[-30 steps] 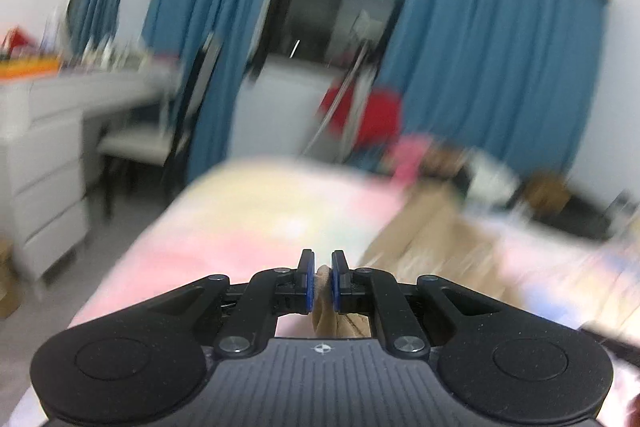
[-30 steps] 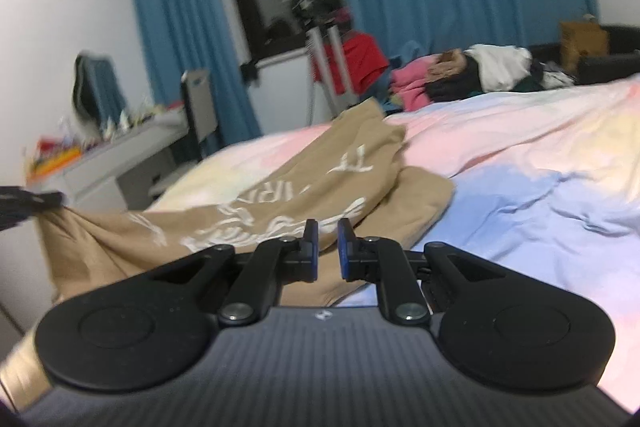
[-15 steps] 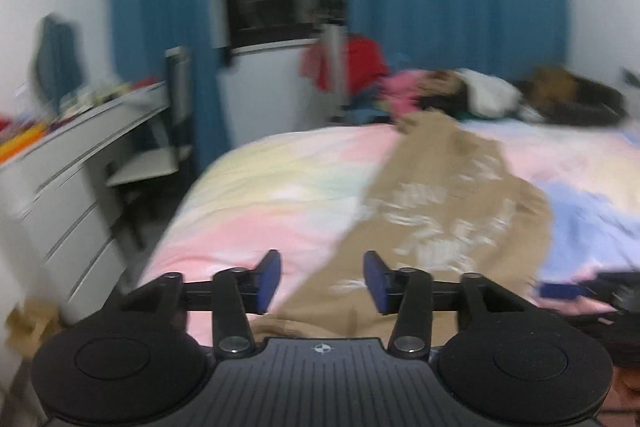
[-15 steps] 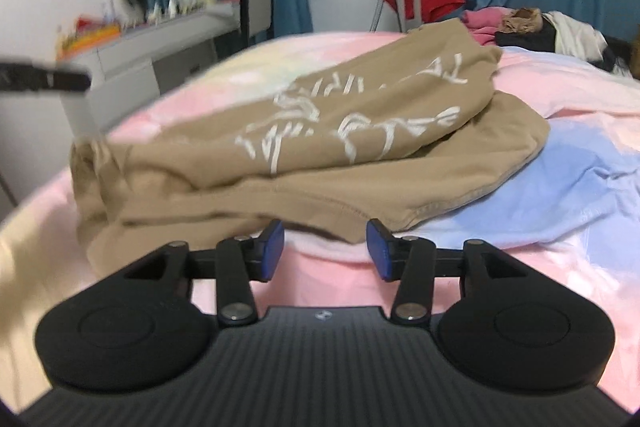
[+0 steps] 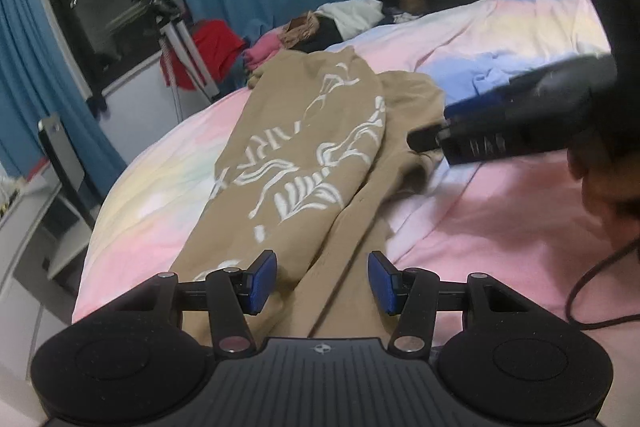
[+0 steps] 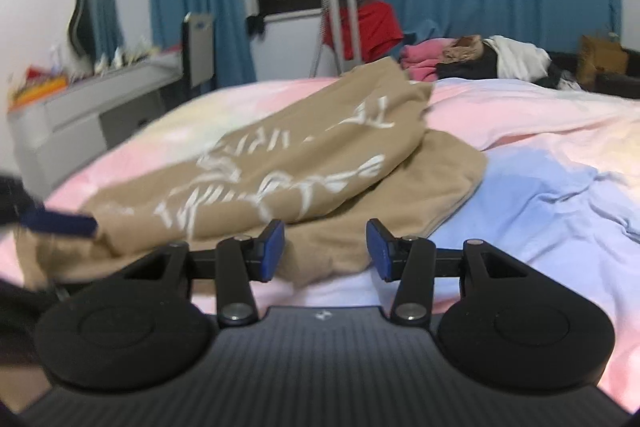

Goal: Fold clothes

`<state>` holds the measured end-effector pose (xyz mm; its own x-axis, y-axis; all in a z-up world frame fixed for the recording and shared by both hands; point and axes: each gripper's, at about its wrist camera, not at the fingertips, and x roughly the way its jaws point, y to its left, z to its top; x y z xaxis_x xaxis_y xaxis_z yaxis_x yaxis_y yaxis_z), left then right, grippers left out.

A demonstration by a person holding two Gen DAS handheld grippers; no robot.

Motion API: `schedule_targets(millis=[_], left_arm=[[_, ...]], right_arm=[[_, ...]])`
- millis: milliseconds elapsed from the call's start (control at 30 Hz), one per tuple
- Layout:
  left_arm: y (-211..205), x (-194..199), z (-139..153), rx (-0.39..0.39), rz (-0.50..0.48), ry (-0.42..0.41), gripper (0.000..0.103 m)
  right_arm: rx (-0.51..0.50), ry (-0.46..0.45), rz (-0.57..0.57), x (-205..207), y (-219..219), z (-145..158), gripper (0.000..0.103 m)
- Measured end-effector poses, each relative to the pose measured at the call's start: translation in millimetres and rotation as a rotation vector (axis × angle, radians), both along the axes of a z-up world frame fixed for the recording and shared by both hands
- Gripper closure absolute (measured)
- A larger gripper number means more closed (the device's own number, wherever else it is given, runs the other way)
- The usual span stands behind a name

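Tan sweatshirt (image 5: 304, 155) with white printed lettering lies on the bed (image 5: 500, 211), across the pastel pink, yellow and blue duvet, doubled lengthwise: one printed panel is laid over a plain tan layer that sticks out on the side toward the blue patch. In the right wrist view the same garment (image 6: 288, 163) shows a soft, rounded fold edge and a rumpled near corner.

The left gripper (image 5: 322, 283) hovers over the near end of the cloth with its blue pads spread wide and nothing between them. The right gripper (image 6: 326, 249) is likewise spread and empty, set just before the near edge of the lower layer; from the left wrist view it appears as a dark blurred shape at the garment's right side.

Judging by the thick, gently rolling edges, the fabric is a medium-weight knit: limp, not slippery, not fragile, and heavy enough to sag and drag if lifted by a single point. It should hold a crease poorly and slide little on the duvet. The soundest places to take hold look like the two near corners, or the doubled edge itself, pinching through both layers so the top panel does not peel away. The bunched near-left corner (image 6: 60, 247) would want smoothing, as folds there could be trapped.

Whether another fold is due, or this is the finished state, cannot be told.
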<state>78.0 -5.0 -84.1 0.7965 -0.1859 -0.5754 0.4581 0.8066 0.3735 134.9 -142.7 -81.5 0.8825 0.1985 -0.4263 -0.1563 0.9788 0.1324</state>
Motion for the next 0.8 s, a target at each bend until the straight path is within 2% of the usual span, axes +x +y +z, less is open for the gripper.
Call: schedule_targets(millis=[67, 200, 300, 467, 600, 633, 667, 733, 800], left_arm=[[-3.6, 6.3, -6.9, 0.009, 0.009, -0.007, 0.052], [0.6, 18.7, -12.9, 0.002, 0.016, 0.001, 0.078], [8.6, 18.3, -2.6, -0.050, 0.007, 0.002, 0.094], [21.9, 12.9, 25.8, -0.200, 0.038, -0.043, 0.097], [39.3, 6.5, 53.8, -0.395, 0.070, -0.071, 0.097], [40.9, 5.7, 57.0, -0.420, 0.069, -0.072, 0.097], [42.4, 5.0, 60.2, -0.445, 0.067, -0.073, 0.097], [45.1, 3.5, 66.3, -0.494, 0.065, -0.074, 0.097], [44.3, 3.6, 68.2, -0.521, 0.062, -0.072, 0.097]], right_arm=[[0.035, 0.015, -0.012, 3.2, -6.5, 0.0, 0.055], [0.078, 0.040, -0.006, 5.5, -12.3, -1.3, 0.055], [0.075, 0.024, 0.009, 2.4, -9.6, 1.9, 0.055], [0.072, -0.019, 0.063, -4.1, -1.8, 8.7, 0.055], [0.034, -0.079, 0.143, -13.5, 13.7, 14.8, 0.055], [0.021, -0.095, 0.163, -15.9, 18.1, 16.1, 0.050], [0.008, -0.111, 0.182, -18.3, 22.4, 17.4, 0.040], [-0.017, -0.143, 0.221, -23.1, 31.1, 20.1, 0.029], [-0.050, -0.157, 0.216, -21.2, 39.6, 20.8, 0.029]])
